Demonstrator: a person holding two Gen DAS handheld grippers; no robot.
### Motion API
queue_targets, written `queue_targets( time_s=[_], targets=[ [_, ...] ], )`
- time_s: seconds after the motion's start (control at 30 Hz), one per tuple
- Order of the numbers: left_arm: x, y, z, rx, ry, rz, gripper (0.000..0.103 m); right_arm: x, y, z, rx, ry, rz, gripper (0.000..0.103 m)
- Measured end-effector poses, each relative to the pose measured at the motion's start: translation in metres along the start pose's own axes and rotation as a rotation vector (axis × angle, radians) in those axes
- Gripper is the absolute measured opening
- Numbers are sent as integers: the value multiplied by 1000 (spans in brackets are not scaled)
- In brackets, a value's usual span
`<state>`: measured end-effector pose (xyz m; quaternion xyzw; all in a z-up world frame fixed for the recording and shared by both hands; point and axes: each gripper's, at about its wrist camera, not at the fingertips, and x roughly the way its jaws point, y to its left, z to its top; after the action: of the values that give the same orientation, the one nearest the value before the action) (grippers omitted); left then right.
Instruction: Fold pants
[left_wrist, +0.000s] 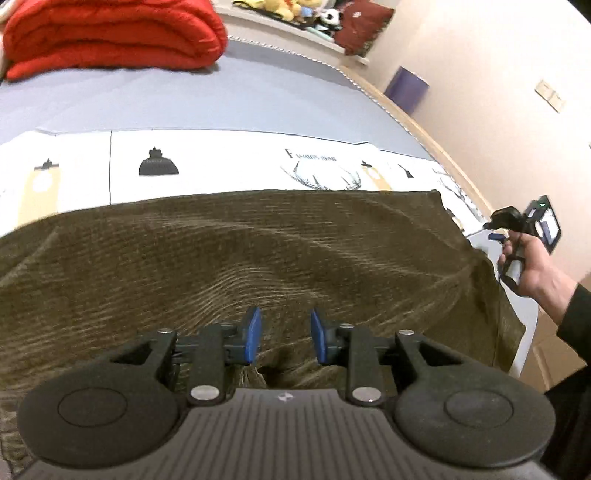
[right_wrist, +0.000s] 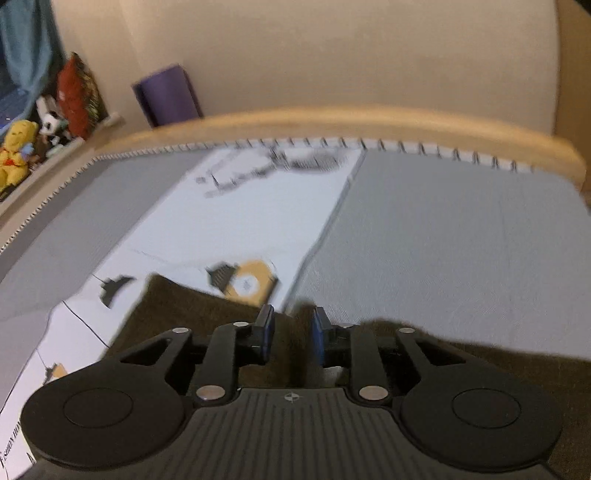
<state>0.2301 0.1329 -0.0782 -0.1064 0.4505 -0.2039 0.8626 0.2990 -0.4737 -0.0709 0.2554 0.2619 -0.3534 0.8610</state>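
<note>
Olive corduroy pants (left_wrist: 258, 251) are lying spread beneath the left gripper (left_wrist: 285, 334) and right gripper (right_wrist: 291, 332), both hovering open and empty, seemingly for regrasping.

We see the pants (left_wrist: 258, 251) as a broad spread of olive-brown ribbed cloth, like corduroy, lying flat across the bed. Their far edge runs nearly straight from side to side. Soft ripples cross the surface, and the ribs bend with them. The right end hangs over the side of the bed, with a corner drooping down. Near the bottom middle of the left wrist view the fabric puckers into a small dark fold. In the right wrist view, the pants (right_wrist: 192, 314) show one blurred corner pointing away from us.
</note>
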Motion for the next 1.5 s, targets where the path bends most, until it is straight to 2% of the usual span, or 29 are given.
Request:
queue_targets(
  time_s=[0.03,0.1,0.13,0.17,0.27,0.4,0.53,0.6,0.7,0.8,0.9,0.93,0.97,1.0,1.03,1.07,1.1,1.23,1.3,1.37,1.5],
  targets=[
    [11,2,-1,4,28,23,32,-8,6,-1,-13,-14,21,25],
    [42,5,-12,34,155,138,30,-19,16,2,-38,-36,59,25],
    [55,5,-19,55,205,172,30,-24,19,3,-40,-44,72,25],
    [57,4,-21,63,202,163,30,-29,21,5,-32,-48,84,25],
    [39,2,-11,59,140,155,30,-44,25,14,20,-29,143,25],
    [-17,12,-1,-56,17,148,30,-88,34,25,43,-16,299,25],
    [-84,27,-4,-161,-52,206,30,-150,51,29,-117,8,506,30],
    [-120,33,-16,-168,-77,225,30,-184,49,23,-218,32,607,31],
    [-170,41,-47,-162,-94,289,30,-231,33,4,-368,72,723,34],
    [-198,62,-89,-267,-102,326,30,-265,9,-27,-520,91,808,36],
    [-197,91,-136,-440,-126,342,30,-276,-15,-75,-685,69,811,36],
    [-192,100,-154,-489,-88,351,30,-274,-21,-93,-744,83,778,36],
    [-182,108,-162,-525,4,394,30,-267,-17,-105,-837,159,703,35],
    [-182,111,-164,-520,22,439,30,-266,-16,-113,-881,168,662,35],
    [-185,114,-163,-505,6,467,31,-269,-17,-116,-895,143,656,35],
    [-186,117,-162,-505,-7,475,37,-270,-17,-119,-915,135,658,35],
    [-185,123,-161,-525,-5,473,44,-268,-16,-124,-945,146,660,35],
    [-171,139,-162,-652,33,496,53,-257,-18,-148,-1115,203,637,36],
    [-166,138,-159,-652,31,498,68,-257,-18,-166,-1177,254,681,36],
    [-153,133,-155,-607,54,520,75,-264,-22,-182,-1249,301,729,36],
    [-135,126,-156,-488,137,579,76,-266,-28,-215,-1397,435,783,42]
  ],
)
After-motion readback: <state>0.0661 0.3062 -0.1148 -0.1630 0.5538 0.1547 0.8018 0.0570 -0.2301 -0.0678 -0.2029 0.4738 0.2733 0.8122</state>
